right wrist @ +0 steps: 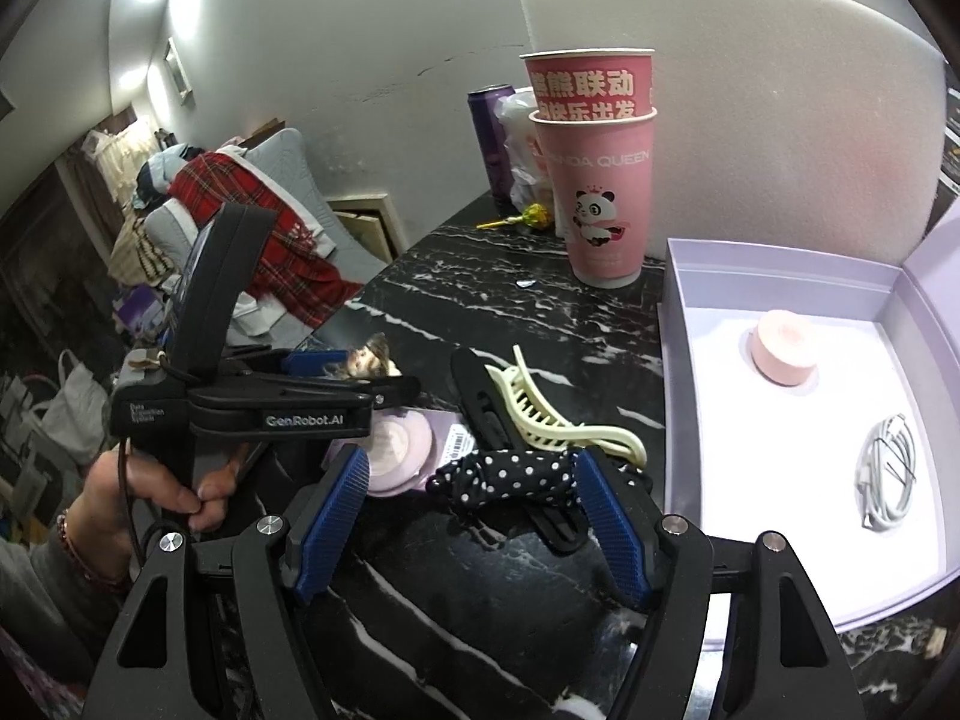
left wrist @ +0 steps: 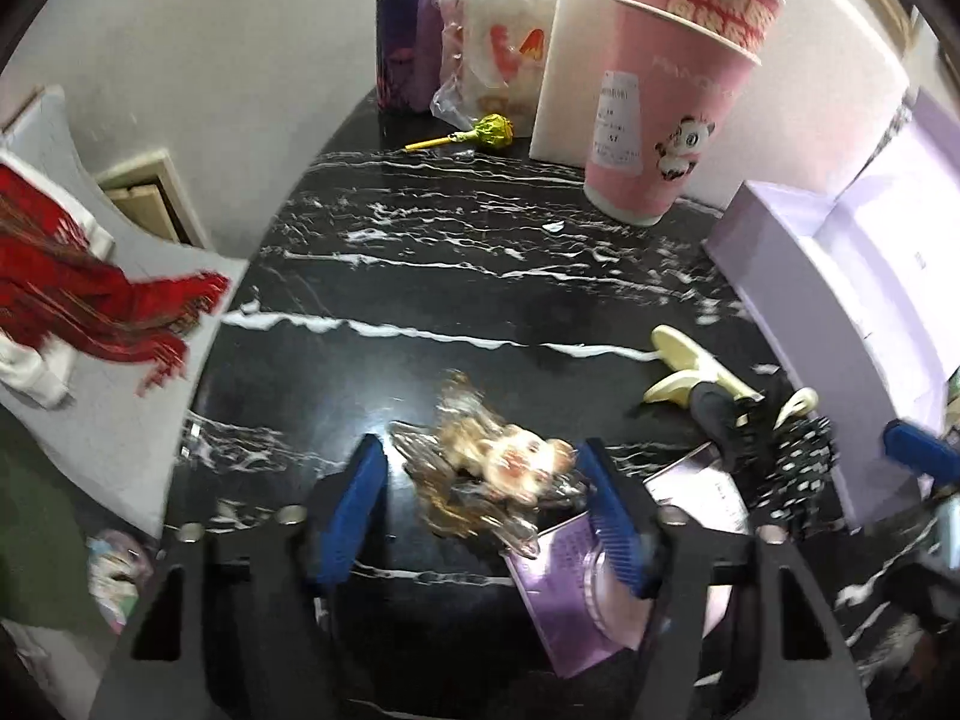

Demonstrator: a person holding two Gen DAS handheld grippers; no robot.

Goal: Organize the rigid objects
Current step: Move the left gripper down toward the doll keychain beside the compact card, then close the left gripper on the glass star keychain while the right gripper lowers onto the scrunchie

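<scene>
My left gripper (left wrist: 480, 480) is open around a small brown-and-white toy in clear wrapping (left wrist: 498, 468), blurred, on the black marble table (left wrist: 420, 276); it also shows in the right wrist view (right wrist: 366, 363). My right gripper (right wrist: 474, 504) is open, its fingers either side of a black polka-dot hair clip (right wrist: 510, 474). A cream claw clip (right wrist: 558, 426) lies just beyond it. A round pink compact (right wrist: 393, 450) sits on a purple card. The open lilac box (right wrist: 678, 300) at the right holds a pink roll (right wrist: 783, 348) and a coiled white cable (right wrist: 888, 474).
Stacked pink paper cups (right wrist: 600, 192), a white foam board (right wrist: 750, 120), a purple can (left wrist: 408, 30), a bagged white item (left wrist: 498, 48) and a yellow lollipop (left wrist: 486, 133) stand at the back. A red plaid cloth (left wrist: 90, 300) lies on a grey chair left of the table.
</scene>
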